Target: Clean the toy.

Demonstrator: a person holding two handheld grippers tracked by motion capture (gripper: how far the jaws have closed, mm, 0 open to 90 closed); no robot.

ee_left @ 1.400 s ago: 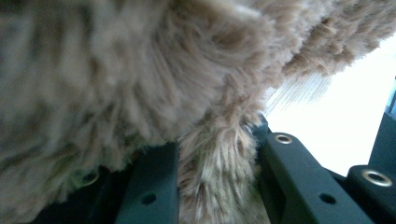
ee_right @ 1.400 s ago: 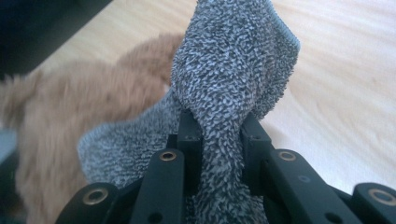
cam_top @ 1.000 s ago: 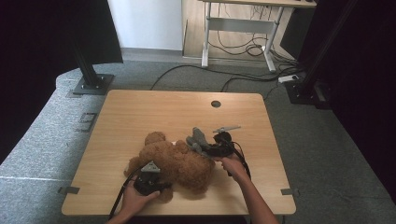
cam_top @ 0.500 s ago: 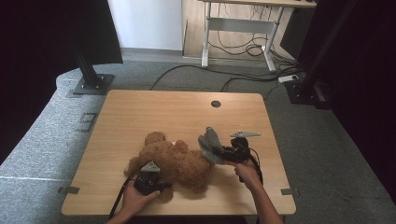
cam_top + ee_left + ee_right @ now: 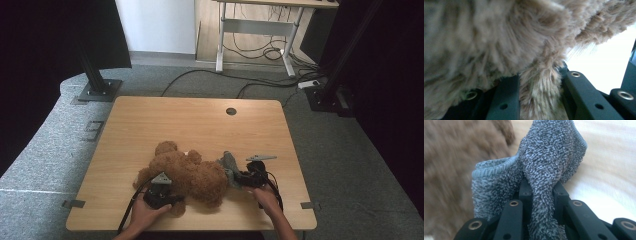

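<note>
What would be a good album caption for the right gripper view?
Black jaws clamp a bunched grey terry cloth beside a brown teddy bear.

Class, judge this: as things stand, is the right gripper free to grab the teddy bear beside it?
Probably not: the right gripper is shut on a grey cloth, though the teddy bear lies close.

No readable text, labels, brands or numbers anywhere: nothing legible on the table, the plush fur, the grey cloth or the black jaws.

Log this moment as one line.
left tongs: shut on teddy bear | right tongs: shut on grey cloth beside bear | surface: wooden table
</note>
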